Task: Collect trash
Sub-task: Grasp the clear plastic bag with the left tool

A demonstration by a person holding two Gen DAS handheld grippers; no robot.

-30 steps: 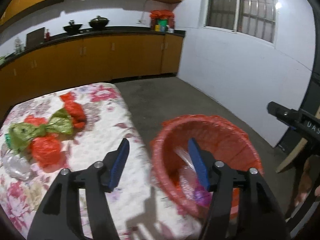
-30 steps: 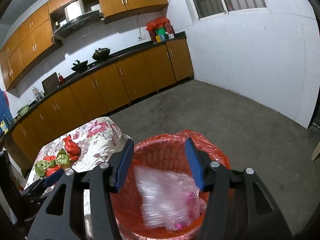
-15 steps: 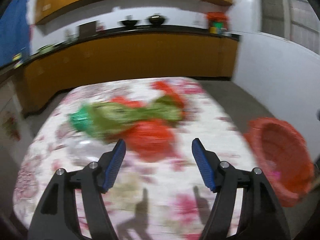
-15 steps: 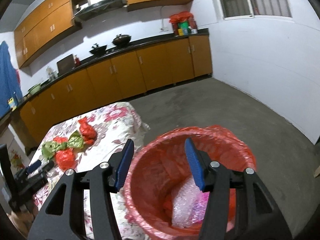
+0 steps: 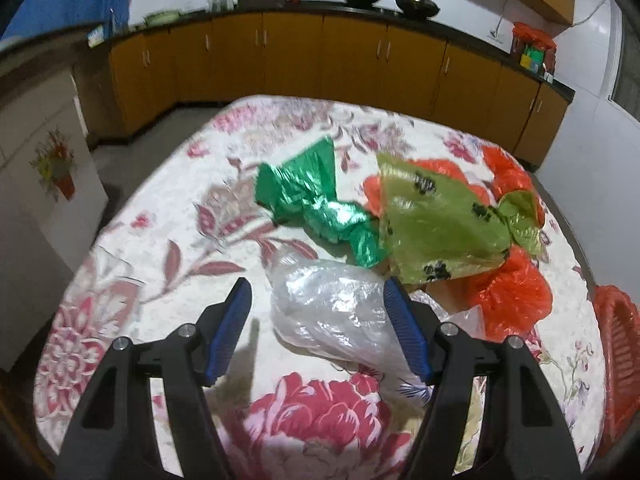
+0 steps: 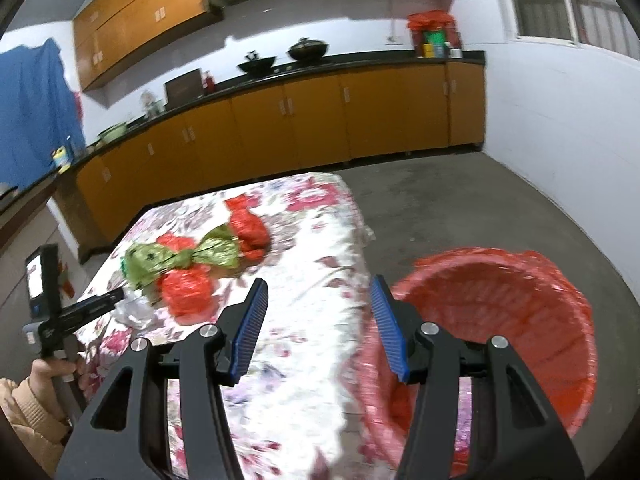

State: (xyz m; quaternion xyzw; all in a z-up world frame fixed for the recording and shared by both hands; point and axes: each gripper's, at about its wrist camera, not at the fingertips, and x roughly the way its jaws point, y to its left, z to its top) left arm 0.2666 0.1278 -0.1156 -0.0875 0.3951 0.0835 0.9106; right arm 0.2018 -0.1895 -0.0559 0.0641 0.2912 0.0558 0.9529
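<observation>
My left gripper [image 5: 318,300] is open, with a clear crumpled plastic bag [image 5: 336,316] lying between its fingers on the floral tablecloth [image 5: 160,248]. Beyond it lie a shiny green wrapper [image 5: 316,204], an olive-green bag [image 5: 436,220] and red bags [image 5: 508,296]. My right gripper [image 6: 316,300] is open and empty, above the table's right edge beside the red-lined trash bin [image 6: 520,304]. The left gripper [image 6: 96,304] also shows in the right wrist view, at the clear bag [image 6: 136,310].
Orange kitchen cabinets [image 6: 312,120] with a dark counter run along the back wall. A white cabinet [image 5: 36,184] stands left of the table. The bin's rim [image 5: 616,340] shows at the table's right edge. Bare concrete floor [image 6: 460,200] lies to the right.
My left gripper swung from over the bin to the table and came down around the clear bag. My right gripper moved left from above the bin to the table's edge.
</observation>
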